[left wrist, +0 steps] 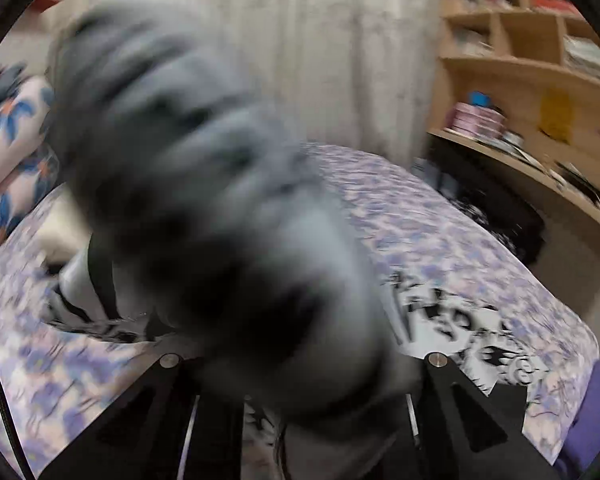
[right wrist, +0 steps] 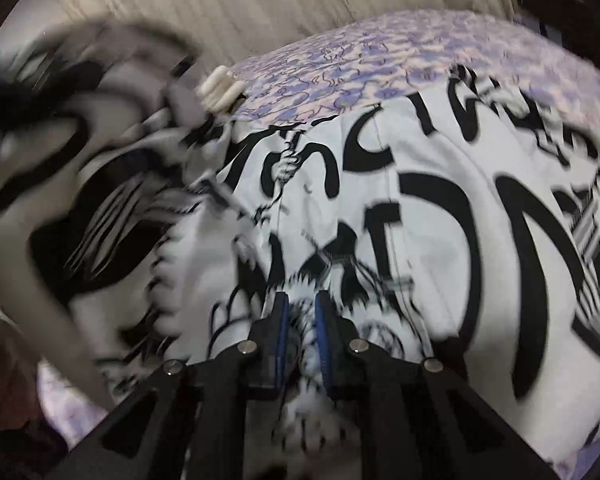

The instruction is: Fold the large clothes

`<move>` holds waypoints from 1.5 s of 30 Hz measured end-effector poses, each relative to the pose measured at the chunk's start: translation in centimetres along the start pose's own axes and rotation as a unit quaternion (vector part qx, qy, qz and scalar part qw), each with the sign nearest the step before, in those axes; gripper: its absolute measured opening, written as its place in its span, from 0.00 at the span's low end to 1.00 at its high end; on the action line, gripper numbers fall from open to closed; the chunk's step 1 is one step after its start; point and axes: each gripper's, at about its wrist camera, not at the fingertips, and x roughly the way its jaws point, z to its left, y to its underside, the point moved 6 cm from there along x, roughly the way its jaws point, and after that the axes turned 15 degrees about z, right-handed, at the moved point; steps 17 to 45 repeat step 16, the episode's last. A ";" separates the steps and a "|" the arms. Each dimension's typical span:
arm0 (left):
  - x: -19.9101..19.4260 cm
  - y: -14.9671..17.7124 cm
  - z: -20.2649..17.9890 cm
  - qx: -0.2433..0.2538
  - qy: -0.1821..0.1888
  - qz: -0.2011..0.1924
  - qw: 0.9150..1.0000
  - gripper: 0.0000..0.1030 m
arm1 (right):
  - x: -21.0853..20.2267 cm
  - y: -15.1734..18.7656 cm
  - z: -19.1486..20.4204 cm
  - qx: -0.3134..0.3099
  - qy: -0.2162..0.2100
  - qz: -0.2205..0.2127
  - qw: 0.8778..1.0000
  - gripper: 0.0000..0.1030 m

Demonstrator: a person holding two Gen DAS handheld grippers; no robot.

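Garment (right wrist: 440,216) in black-and-white print lies on the bed (right wrist: 380,44); right gripper (right wrist: 301,312) pinches a fold, nearly closed; left gripper (left wrist: 300,400) is hidden by blurred grey cloth, its state unclear; next, I judge, carry the fold across.

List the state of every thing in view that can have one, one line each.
Printed garment: partly spread on the bed, its left part bunched and lifted, blurred.
Grey fabric: raised right at the left camera, blurred.
Left gripper: fingertips hidden by the grey fabric; open or shut unclear.
Right gripper: pads close together, printed cloth between them.
Bedspread: lying flat.
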 end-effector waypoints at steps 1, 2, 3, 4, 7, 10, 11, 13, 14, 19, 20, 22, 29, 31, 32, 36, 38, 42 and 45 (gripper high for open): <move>0.2 -0.4 -1.5 0.014 0.002 -0.002 1.000 0.13 | -1.0 0.4 -0.3 0.005 -0.010 -0.003 1.000 0.13; 0.5 -0.8 -3.7 0.033 0.006 -0.004 0.999 0.13 | -2.6 1.0 -1.0 0.014 -0.016 -0.013 1.000 0.13; 0.7 -1.0 -5.3 0.046 0.012 -0.006 0.999 0.13 | -4.8 1.6 -2.3 0.026 -0.005 -0.035 0.999 0.13; 1.2 -1.1 -7.5 0.063 0.020 -0.005 0.998 0.13 | -6.4 2.0 -3.4 0.037 0.014 -0.053 0.998 0.13; 3.6 -0.6 -12.9 0.109 0.034 0.019 0.993 0.14 | -11.6 3.2 -8.5 0.089 0.098 -0.100 0.986 0.13; 7.6 1.5 -17.4 0.149 0.039 0.073 0.985 0.15 | -14.7 4.5 -14.3 0.161 0.167 -0.099 0.968 0.13; 9.3 2.7 -18.5 0.162 0.032 0.094 0.982 0.16 | -15.6 5.0 -16.1 0.185 0.174 -0.103 0.962 0.13; 12.3 5.3 -19.8 0.195 0.001 0.130 0.972 0.18 | -16.6 5.9 -18.4 0.218 0.180 -0.106 0.953 0.13; 13.7 6.4 -20.3 0.211 -0.017 0.142 0.967 0.19 | -16.8 6.3 -19.3 0.231 0.184 -0.105 0.950 0.13; 14.8 8.0 -20.9 0.241 -0.046 0.134 0.960 0.20 | -17.0 7.0 -20.3 0.246 0.176 -0.103 0.948 0.13; 14.8 8.0 -20.9 0.241 -0.046 0.134 0.960 0.20 | -17.0 7.0 -20.3 0.246 0.176 -0.103 0.948 0.13; 14.8 8.0 -20.9 0.241 -0.046 0.134 0.960 0.20 | -17.0 7.0 -20.3 0.246 0.176 -0.103 0.948 0.13; 14.8 8.0 -20.9 0.241 -0.046 0.134 0.960 0.20 | -17.0 7.0 -20.3 0.246 0.176 -0.103 0.948 0.13; 14.8 8.0 -20.9 0.241 -0.046 0.134 0.960 0.20 | -17.0 7.0 -20.3 0.246 0.176 -0.103 0.948 0.13; 14.8 8.0 -20.9 0.241 -0.046 0.134 0.960 0.20 | -17.0 7.0 -20.3 0.246 0.176 -0.103 0.948 0.13; 14.8 8.0 -20.9 0.241 -0.046 0.134 0.960 0.20 | -17.0 7.0 -20.3 0.246 0.176 -0.103 0.948 0.13; 14.8 8.0 -20.9 0.241 -0.046 0.134 0.960 0.20 | -17.0 7.0 -20.3 0.246 0.176 -0.103 0.948 0.13; 14.8 8.0 -20.9 0.241 -0.046 0.134 0.960 0.20 | -17.0 7.0 -20.3 0.246 0.176 -0.103 0.948 0.13; 14.8 8.0 -20.9 0.241 -0.046 0.134 0.960 0.20 | -17.0 7.0 -20.3 0.246 0.176 -0.103 0.948 0.13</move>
